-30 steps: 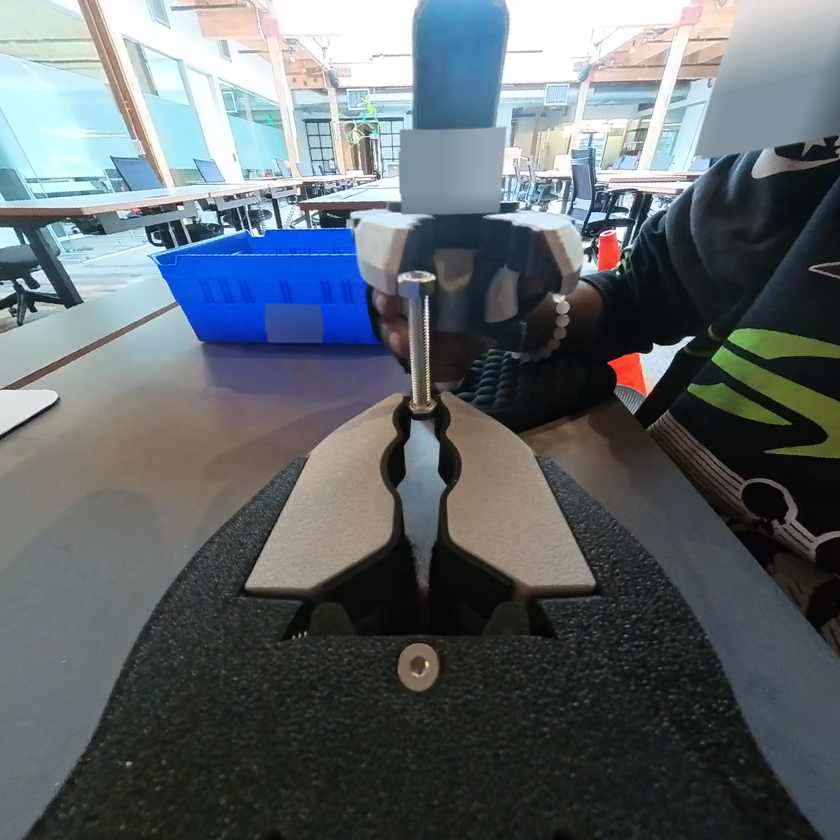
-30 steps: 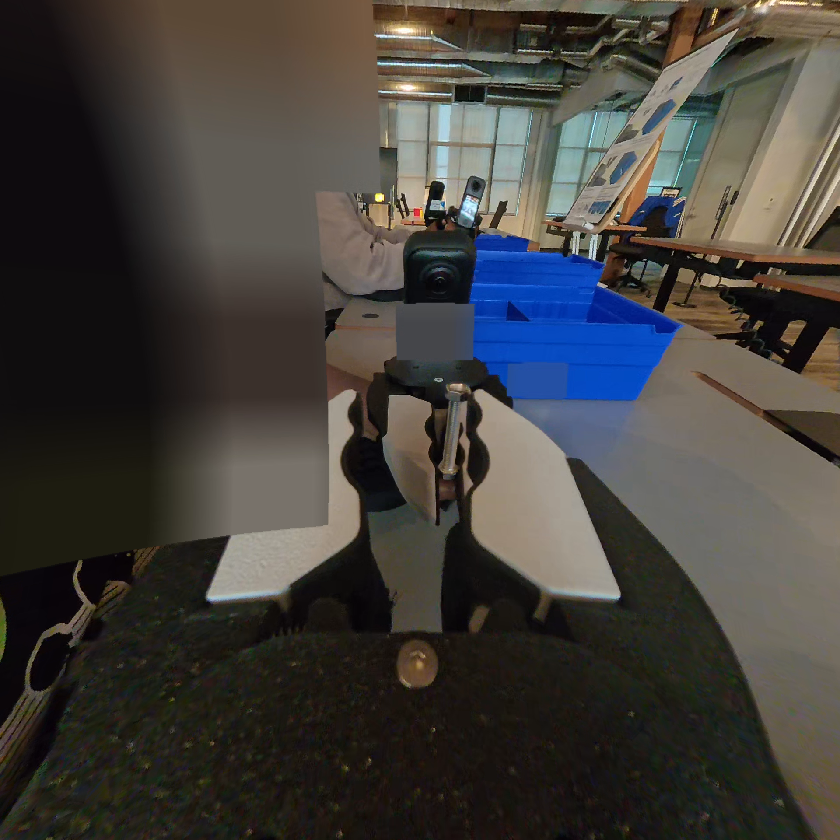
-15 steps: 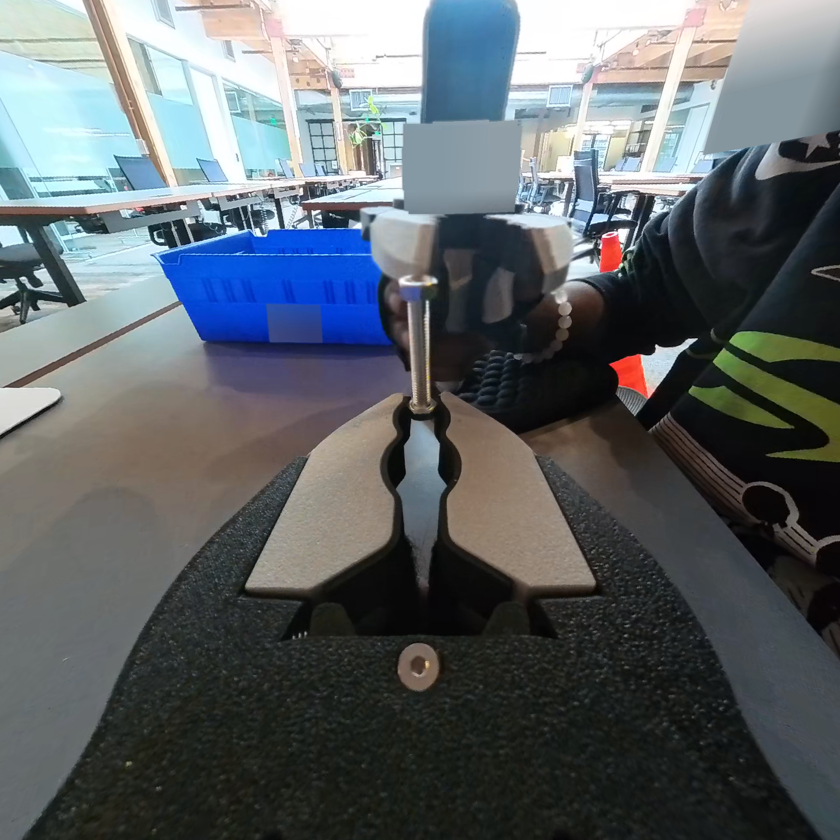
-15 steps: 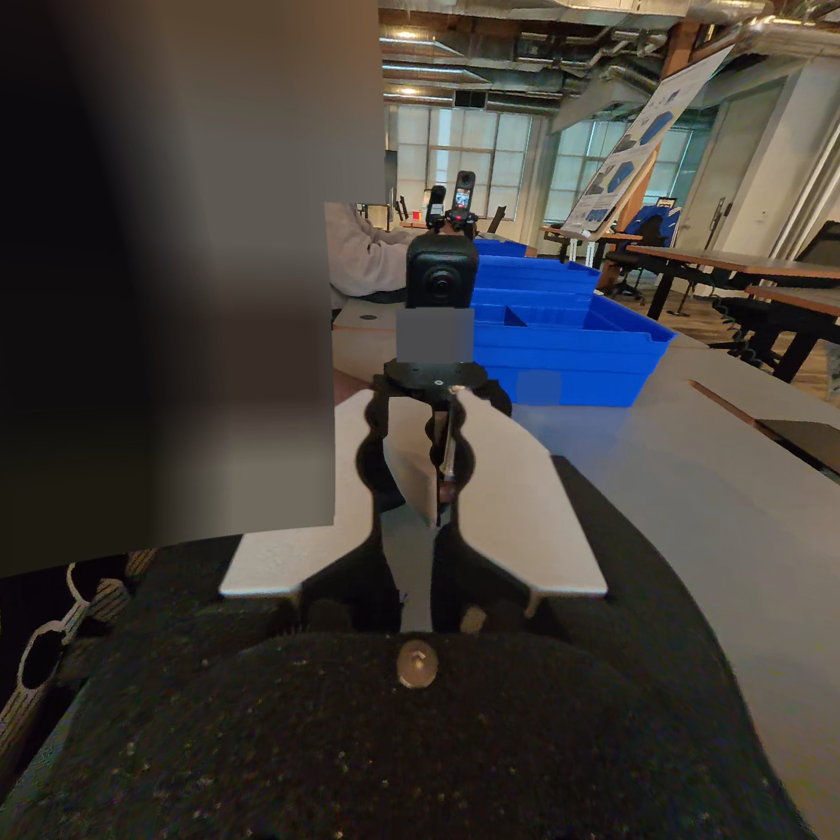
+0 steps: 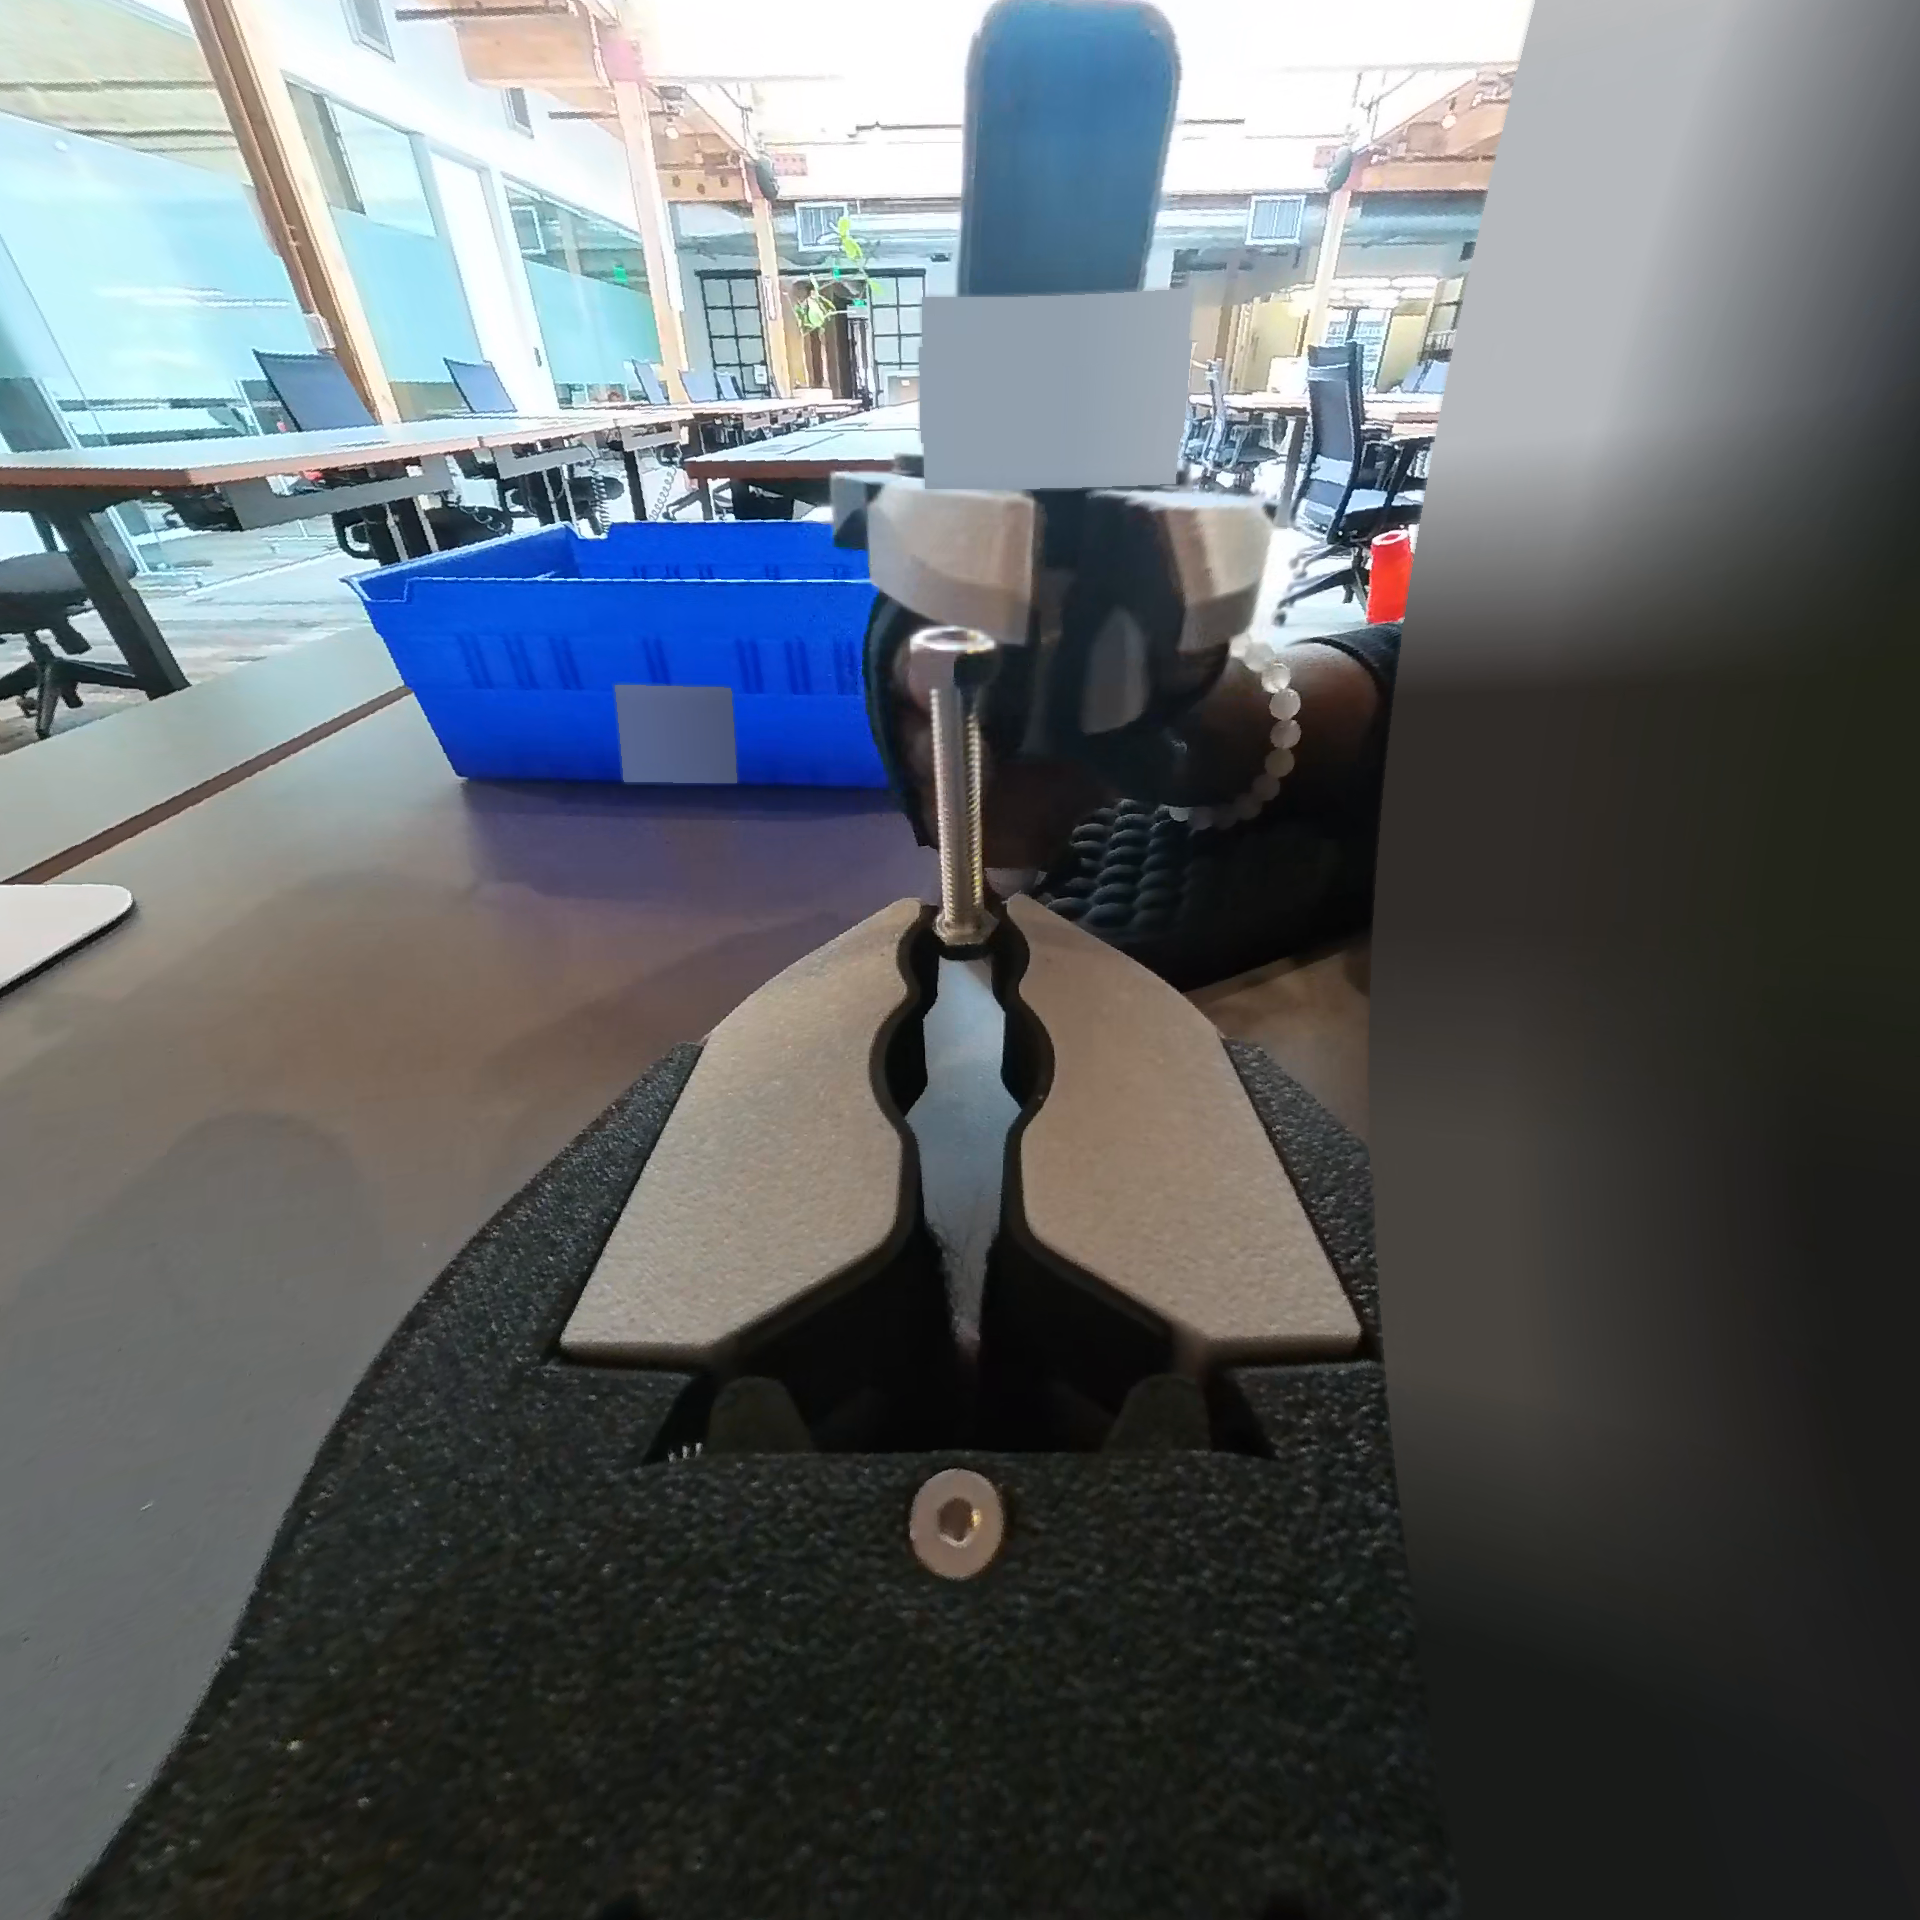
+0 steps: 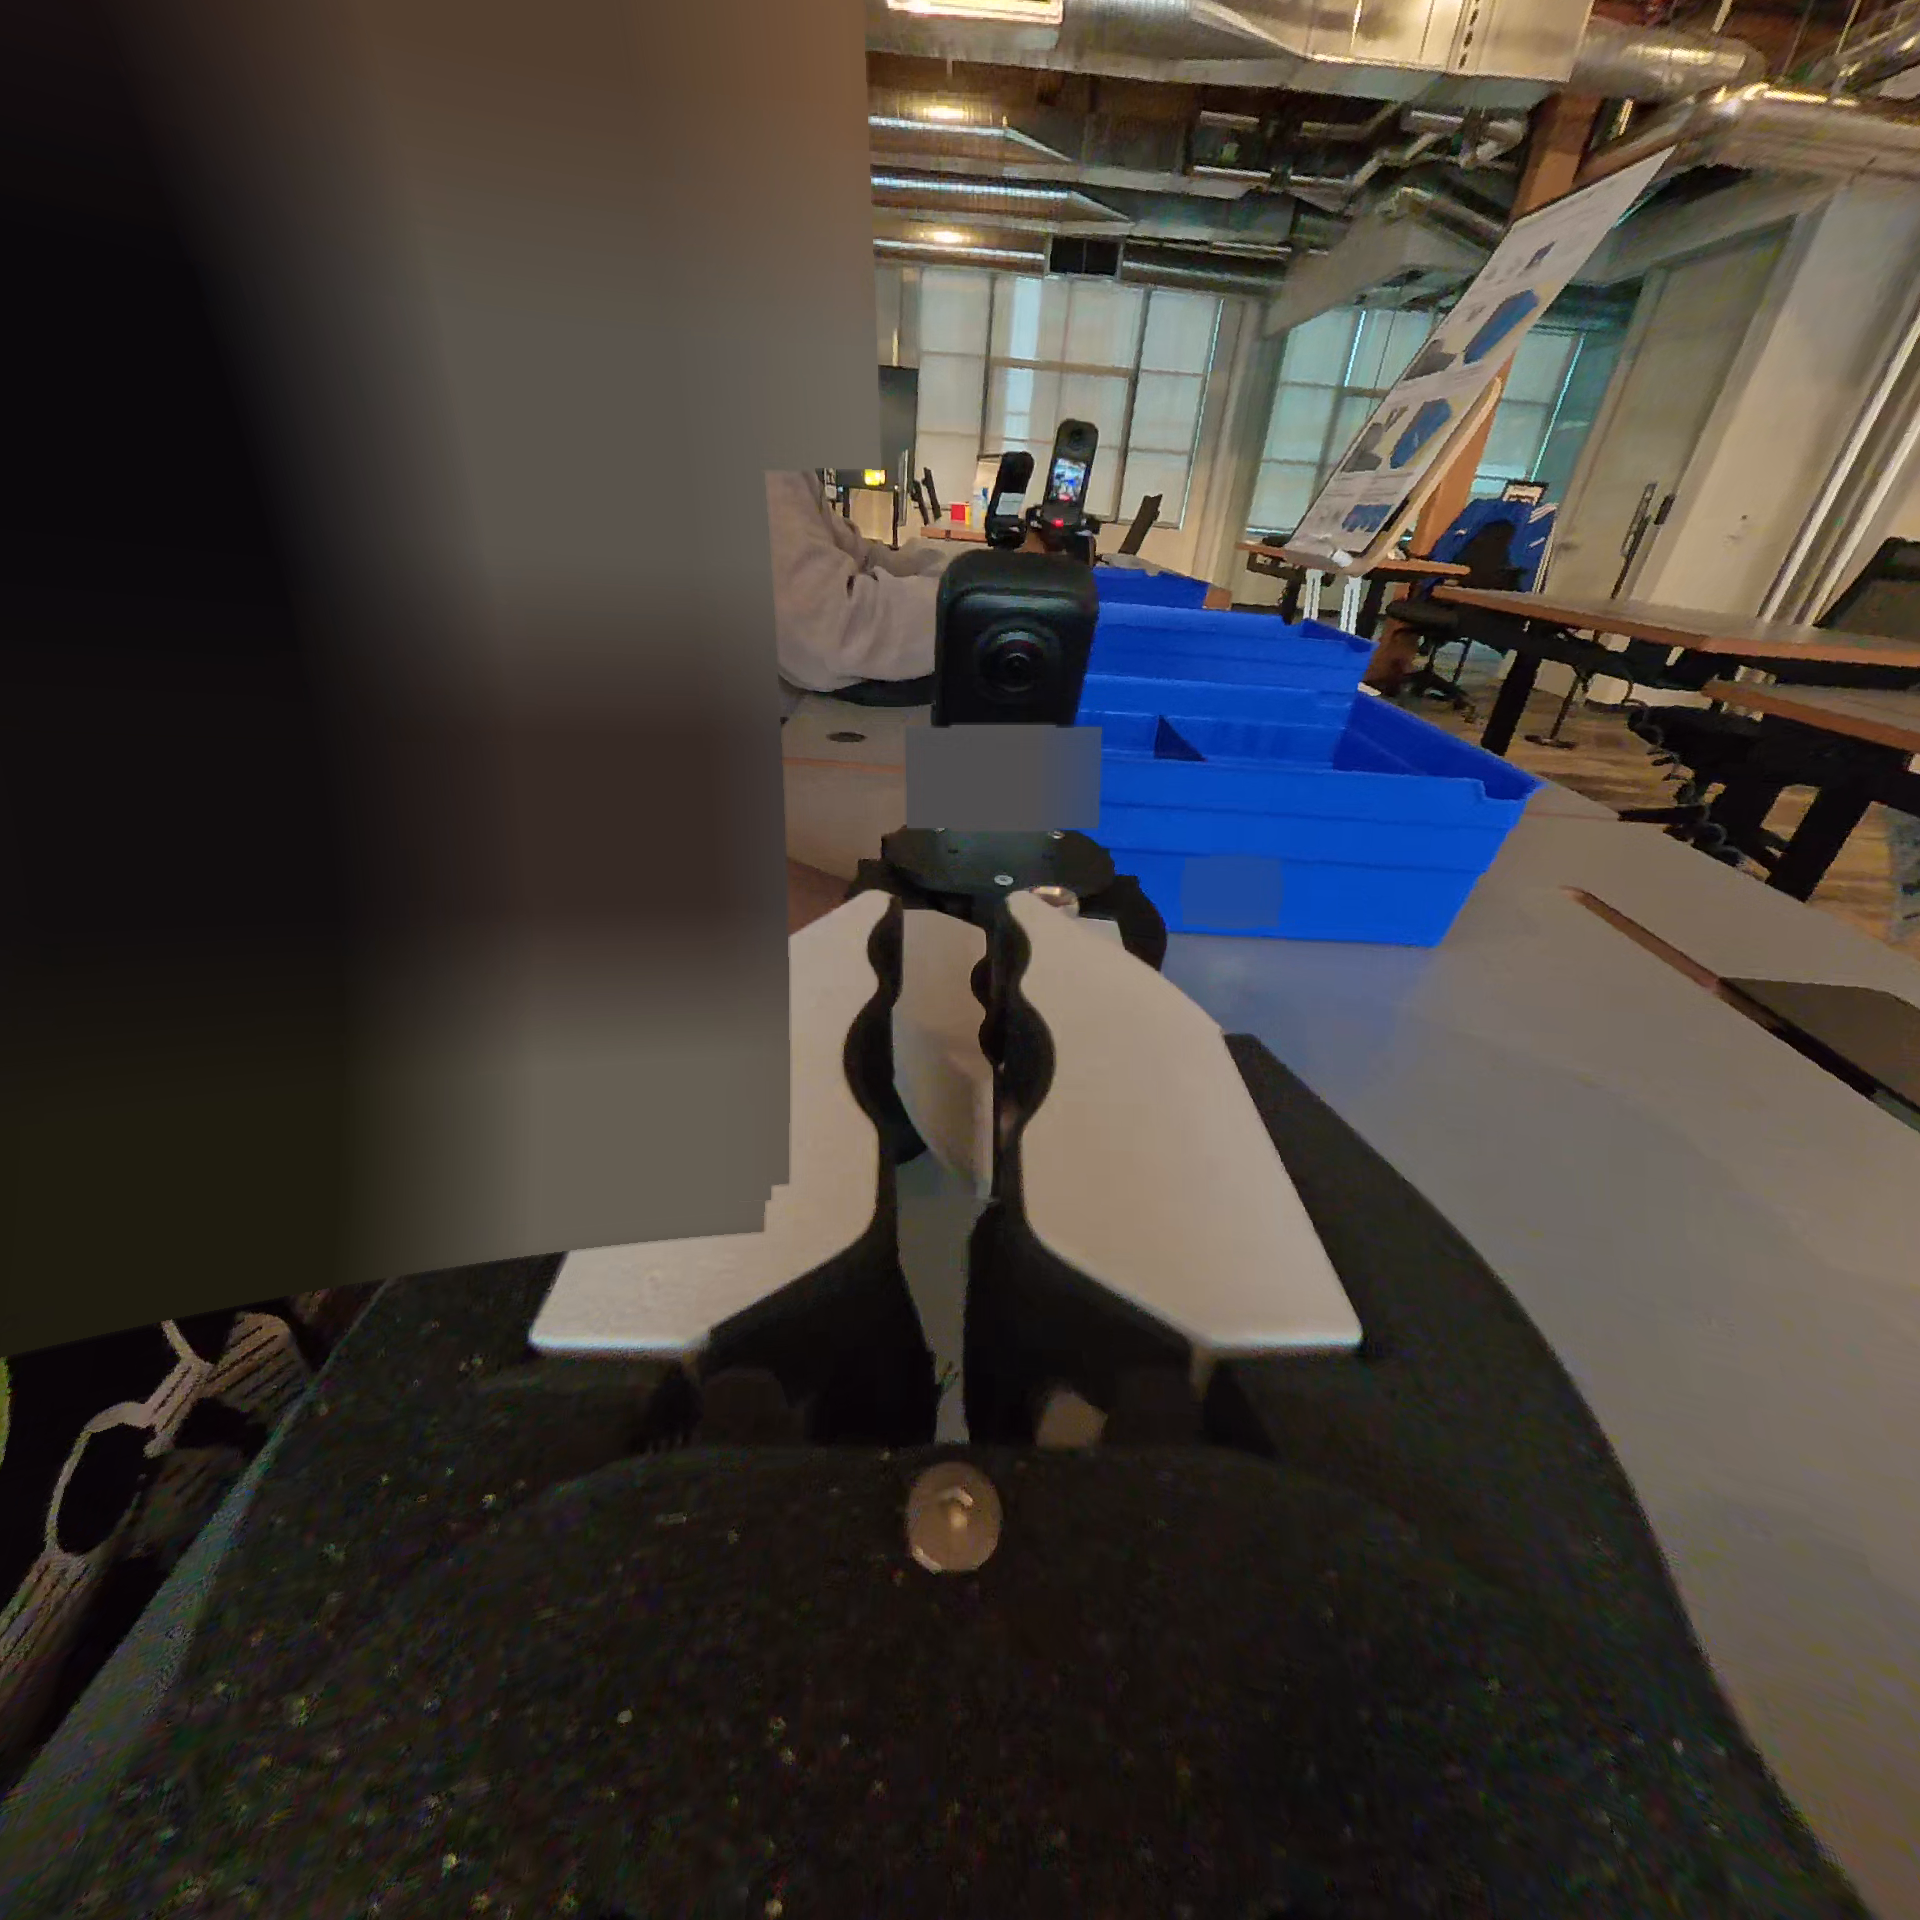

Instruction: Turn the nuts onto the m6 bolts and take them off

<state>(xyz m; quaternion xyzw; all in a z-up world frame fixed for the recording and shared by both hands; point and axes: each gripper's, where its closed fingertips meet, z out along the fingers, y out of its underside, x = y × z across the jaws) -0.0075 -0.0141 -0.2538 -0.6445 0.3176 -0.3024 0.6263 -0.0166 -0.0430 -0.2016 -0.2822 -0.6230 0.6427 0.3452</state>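
Observation:
In the left wrist view my left gripper is shut on a small steel nut at its fingertips. A silver bolt stands upright out of the nut, head up. My right gripper faces me just behind and above the bolt head. In the right wrist view my right gripper has narrow jaws with a gap still showing, and nothing is pressed between the pads. Only the bolt head peeks past the right fingertip. The left gripper's finger shows through the gap.
A blue bin stands on the grey table behind the bolt; it also shows in the right wrist view. A hand with a bead bracelet holds the right gripper. A white flat object lies at the far left.
My right gripper's jaws have narrowed a lot. The bolt, seen between its fingers before, is now hidden behind the right finger except for its head. The left grip on the nut is unchanged.

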